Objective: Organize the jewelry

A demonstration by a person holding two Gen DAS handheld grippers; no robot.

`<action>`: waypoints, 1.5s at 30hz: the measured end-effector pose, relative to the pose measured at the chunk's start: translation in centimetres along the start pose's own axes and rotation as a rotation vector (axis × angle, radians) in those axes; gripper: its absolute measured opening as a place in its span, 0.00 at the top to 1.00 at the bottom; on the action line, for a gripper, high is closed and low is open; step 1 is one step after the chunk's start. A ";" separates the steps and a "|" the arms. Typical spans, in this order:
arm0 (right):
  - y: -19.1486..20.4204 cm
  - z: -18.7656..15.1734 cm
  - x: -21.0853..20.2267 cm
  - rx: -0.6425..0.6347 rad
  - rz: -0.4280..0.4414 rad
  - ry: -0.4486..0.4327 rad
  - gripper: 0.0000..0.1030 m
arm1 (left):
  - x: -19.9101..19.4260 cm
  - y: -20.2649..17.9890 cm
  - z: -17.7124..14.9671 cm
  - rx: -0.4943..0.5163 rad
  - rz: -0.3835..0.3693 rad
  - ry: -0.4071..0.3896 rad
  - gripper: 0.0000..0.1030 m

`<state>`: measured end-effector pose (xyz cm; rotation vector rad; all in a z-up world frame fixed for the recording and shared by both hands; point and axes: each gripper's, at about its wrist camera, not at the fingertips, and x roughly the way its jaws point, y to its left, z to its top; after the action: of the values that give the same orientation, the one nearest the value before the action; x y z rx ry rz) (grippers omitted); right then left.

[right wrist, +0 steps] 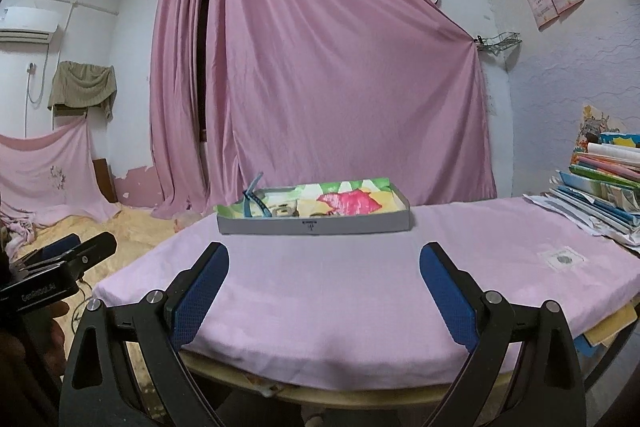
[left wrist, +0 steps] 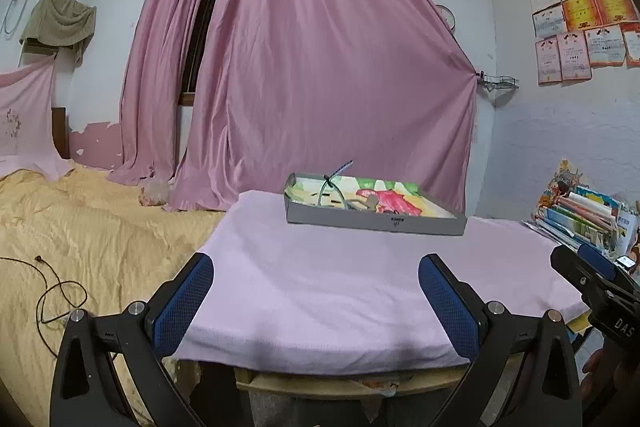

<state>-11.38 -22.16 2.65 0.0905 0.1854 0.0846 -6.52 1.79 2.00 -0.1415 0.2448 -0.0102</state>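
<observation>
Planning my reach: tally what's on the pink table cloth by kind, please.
Shallow tray: 1
Small white packet: 1
Stack of books and papers: 1
Total: 3
Items inside the tray are too small to count.

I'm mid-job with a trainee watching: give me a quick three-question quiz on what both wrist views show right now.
1. True or false: the left gripper has its jaws wide apart, with nothing between them.
2. Multiple choice: where does the shallow tray sit? A) on the yellow bedspread B) on the pink cloth over the table, at the far side C) on the stack of books
3. Fill in: the thin blue item sticks up at the tray's ___ end, as the right wrist view shows it.

Key: 1 true; 2 B; 3 left. The right gripper is open too, with nothing in it.
</observation>
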 end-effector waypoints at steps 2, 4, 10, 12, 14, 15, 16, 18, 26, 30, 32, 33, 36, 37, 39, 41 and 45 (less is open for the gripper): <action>-0.1 -0.4 -0.1 0.000 -0.004 0.008 0.09 | 0.0 0.1 -0.3 -0.002 0.001 0.005 0.00; 0.0 -0.6 -0.2 0.000 -0.009 0.010 0.09 | -0.1 0.2 -0.5 -0.005 0.002 0.008 0.00; 0.0 -0.8 0.0 -0.002 -0.022 0.018 0.09 | -0.1 0.1 -0.8 0.007 0.006 0.017 0.00; 0.0 -0.8 0.1 0.001 -0.024 0.024 0.09 | 0.0 0.0 -0.9 0.009 0.005 0.020 0.00; -0.1 -0.8 0.2 0.003 -0.026 0.027 0.09 | 0.0 0.0 -0.8 0.008 0.003 0.020 0.00; 0.1 -0.7 0.4 0.004 -0.026 0.028 0.09 | 0.0 0.0 -0.8 0.006 0.003 0.020 0.00; 0.1 -0.7 0.4 0.003 -0.025 0.028 0.09 | 0.0 0.0 -0.9 0.005 0.004 0.020 0.00; 0.1 -0.7 0.5 0.002 -0.025 0.029 0.09 | 0.0 0.0 -0.9 0.005 0.005 0.022 0.00; 0.1 -0.7 0.5 0.003 -0.026 0.031 0.09 | 0.0 0.0 -0.8 0.007 0.006 0.025 0.00; 0.2 -0.8 0.4 0.002 -0.026 0.029 0.09 | 0.0 0.0 -0.9 0.007 0.006 0.024 0.00; 0.2 -0.8 0.5 0.002 -0.026 0.030 0.09 | 0.0 0.0 -0.9 0.008 0.005 0.027 0.00; 0.2 -0.9 0.5 0.003 -0.026 0.031 0.09 | 0.0 0.0 -0.9 0.008 0.004 0.028 0.00; 0.2 -0.8 0.5 0.002 -0.026 0.030 0.09 | 0.1 0.0 -0.9 0.007 0.006 0.028 0.00; 0.2 -0.8 0.5 0.002 -0.026 0.031 0.09 | 0.1 0.0 -0.9 0.008 0.006 0.029 0.00; 0.2 -0.8 0.5 0.003 -0.025 0.029 0.09 | 0.0 0.0 -0.9 0.008 0.005 0.027 0.00; 0.2 -0.9 0.5 0.004 -0.025 0.030 0.09 | 0.1 0.0 -0.9 0.008 0.007 0.028 0.00; 0.2 -0.9 0.6 0.005 -0.026 0.030 0.09 | 0.1 0.0 -0.9 0.008 0.006 0.028 0.00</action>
<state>-11.01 -21.82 1.70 0.0915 0.2164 0.0600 -6.67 1.64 1.14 -0.1327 0.2730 -0.0071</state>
